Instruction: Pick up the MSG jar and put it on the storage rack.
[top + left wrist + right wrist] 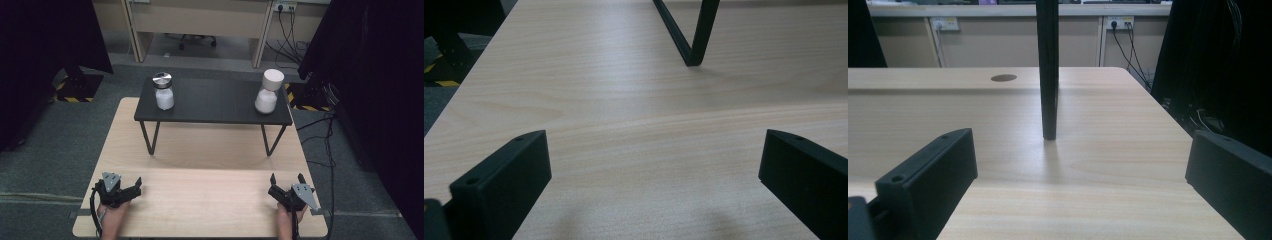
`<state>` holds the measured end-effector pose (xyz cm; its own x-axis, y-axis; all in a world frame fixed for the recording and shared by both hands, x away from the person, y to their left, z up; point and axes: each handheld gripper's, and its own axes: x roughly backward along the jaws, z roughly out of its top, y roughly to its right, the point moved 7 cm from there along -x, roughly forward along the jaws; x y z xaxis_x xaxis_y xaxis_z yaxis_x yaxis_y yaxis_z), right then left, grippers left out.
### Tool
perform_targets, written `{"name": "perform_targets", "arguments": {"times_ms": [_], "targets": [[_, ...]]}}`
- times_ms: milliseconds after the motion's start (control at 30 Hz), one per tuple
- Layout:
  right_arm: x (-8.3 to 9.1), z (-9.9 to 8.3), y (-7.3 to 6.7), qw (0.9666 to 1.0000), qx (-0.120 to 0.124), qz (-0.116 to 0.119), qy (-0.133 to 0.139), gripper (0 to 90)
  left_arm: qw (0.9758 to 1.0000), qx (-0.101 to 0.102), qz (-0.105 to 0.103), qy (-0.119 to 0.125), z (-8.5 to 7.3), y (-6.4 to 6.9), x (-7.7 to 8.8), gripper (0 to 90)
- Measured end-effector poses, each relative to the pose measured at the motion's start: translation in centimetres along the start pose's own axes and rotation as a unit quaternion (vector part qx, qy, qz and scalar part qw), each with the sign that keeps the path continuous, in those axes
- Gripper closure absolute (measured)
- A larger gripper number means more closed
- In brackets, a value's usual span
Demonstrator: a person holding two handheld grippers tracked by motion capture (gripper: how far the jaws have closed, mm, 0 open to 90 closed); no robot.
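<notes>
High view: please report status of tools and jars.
Left tool, right tool: open, empty, near edge. Two jars upright on black shelf. Path clear.

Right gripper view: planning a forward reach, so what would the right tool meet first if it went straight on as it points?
Probably the black shelf leg, standing dead ahead between the open jaws of the right tool; depth is unclear.

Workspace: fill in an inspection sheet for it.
Surface: pale wooden table, bare near the person.
Job's things: silver-capped jar and white-capped jar, both upright on the black stand.
Clutter: nothing seen.
Grippers: left tool and right tool open, empty, at the near edge.
Cables: one trails from the left tool; more on the floor at right.
Surroundings: black curtains, desks behind.
</notes>
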<state>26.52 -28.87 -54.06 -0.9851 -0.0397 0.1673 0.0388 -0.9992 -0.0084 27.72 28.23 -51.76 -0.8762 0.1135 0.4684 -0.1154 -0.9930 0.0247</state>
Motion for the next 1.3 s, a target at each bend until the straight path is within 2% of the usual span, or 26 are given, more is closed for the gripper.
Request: {"name": "perform_targets", "arguments": {"times_ms": [333,667,1300], "targets": [[0.05,-0.08,-0.06,0.9999,0.011,0.008,-0.003,0.2,1.0,-0.002,0.002,-0.001,0.02,0.06,-0.02,0.0],[0.13,-0.15,-0.06,0.9999,0.007,0.01,-0.004,0.3,1.0,-0.004,0.003,-0.004,0.05,0.11,-0.07,0.0],[0.13,-0.02,-0.33,0.9998,0.011,0.003,-0.017,0.2,1.0,0.0,0.002,-0.004,0.02,0.02,-0.03,0.0]]}}
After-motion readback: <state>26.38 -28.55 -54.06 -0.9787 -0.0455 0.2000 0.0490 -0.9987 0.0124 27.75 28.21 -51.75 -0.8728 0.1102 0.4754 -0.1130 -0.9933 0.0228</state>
